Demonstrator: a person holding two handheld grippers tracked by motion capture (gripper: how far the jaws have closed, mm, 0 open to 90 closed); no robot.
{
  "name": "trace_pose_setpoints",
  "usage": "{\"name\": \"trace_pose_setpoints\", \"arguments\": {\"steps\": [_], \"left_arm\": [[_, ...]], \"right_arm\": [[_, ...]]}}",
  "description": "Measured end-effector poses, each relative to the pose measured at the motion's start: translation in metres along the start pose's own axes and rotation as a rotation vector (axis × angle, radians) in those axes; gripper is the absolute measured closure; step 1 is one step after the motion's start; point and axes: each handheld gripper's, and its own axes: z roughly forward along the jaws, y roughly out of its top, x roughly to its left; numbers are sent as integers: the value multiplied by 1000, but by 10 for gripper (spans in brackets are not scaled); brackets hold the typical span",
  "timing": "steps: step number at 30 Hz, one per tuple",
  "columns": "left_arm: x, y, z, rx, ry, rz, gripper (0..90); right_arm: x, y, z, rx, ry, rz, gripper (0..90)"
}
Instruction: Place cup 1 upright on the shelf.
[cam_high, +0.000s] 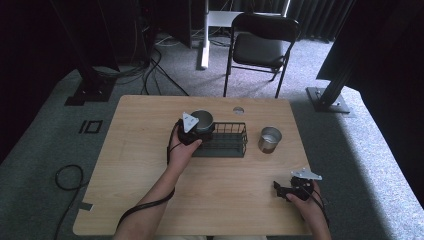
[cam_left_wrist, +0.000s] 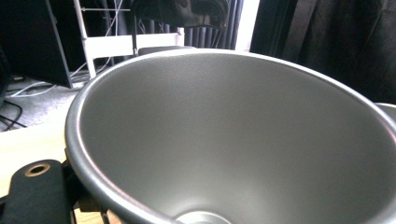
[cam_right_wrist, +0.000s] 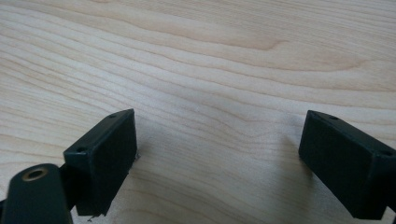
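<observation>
At the wire basket's (cam_high: 222, 140) left end, the left gripper (cam_high: 192, 131) clamps a metal cup (cam_high: 202, 119); the right gripper's (cam_high: 292, 189) jaws gape.

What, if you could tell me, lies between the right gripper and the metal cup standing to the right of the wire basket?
In the high view, nothing: bare wooden table runs from the right gripper up to the metal cup; the wire basket sits off to the left.

The right gripper (cam_right_wrist: 219, 158) hangs close over the bare wooden table (cam_right_wrist: 210, 60), its two black jaws spread wide apart (nothing between them).
</observation>
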Motion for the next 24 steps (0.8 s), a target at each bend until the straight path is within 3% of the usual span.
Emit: {"name": "trace_pose_setpoints", "arguments": {"steps": [13,16,19,24], "left_arm": [[-1,-5,0,26,10,-10,139],[-2,-4,-1,42,7,30,134],[-1,1,-4,37,19,32,101],[-2,5,-7,53,2,39,96]], "right_arm": [[0,0,0,0,0,0,110],[0,0,0,0,0,0,110],[0,0,0,0,0,0,110],[0,0,0,0,0,0,110]]}}
